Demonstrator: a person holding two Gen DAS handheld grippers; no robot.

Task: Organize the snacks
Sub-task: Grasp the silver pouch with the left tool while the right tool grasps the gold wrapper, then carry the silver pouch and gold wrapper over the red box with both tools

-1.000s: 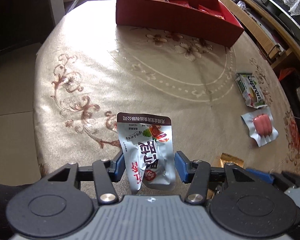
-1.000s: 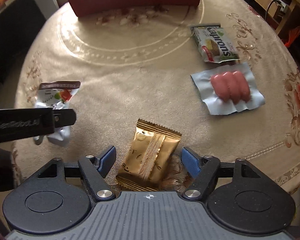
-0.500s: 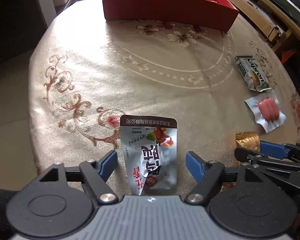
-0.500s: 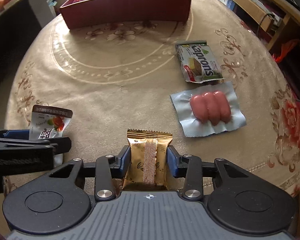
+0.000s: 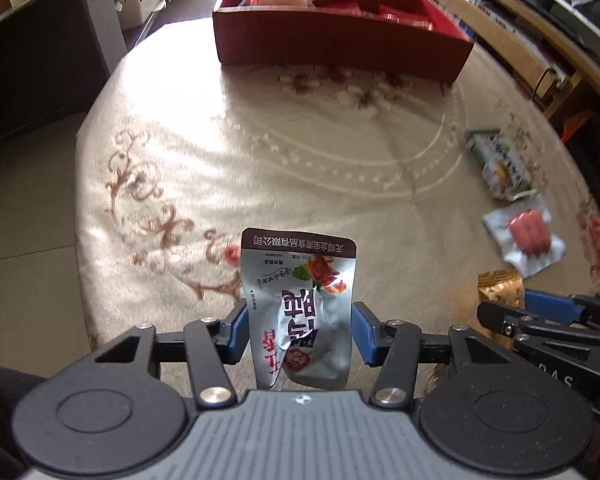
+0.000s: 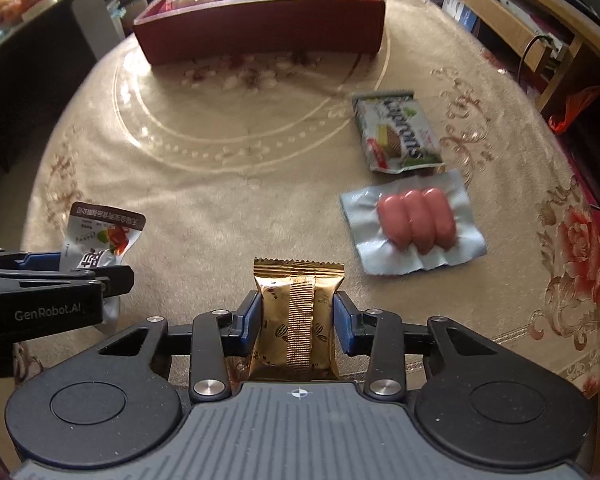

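Straight ahead across the surface, the red box lies beyond both grippers, the left gripper closing its fingers on the silver pouch, the right gripper clamping the gold packet upright.

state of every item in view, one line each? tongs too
Left tongs: closing, pads against the silver pouch.
Right tongs: shut on the gold packet.
Silver pouch: creased, between the left tongs.
Gold packet: sealed, gripped.
Sausage pack: sealed, flat on table.
Green wafer pack: flat on table.
Red box: open, snacks inside.
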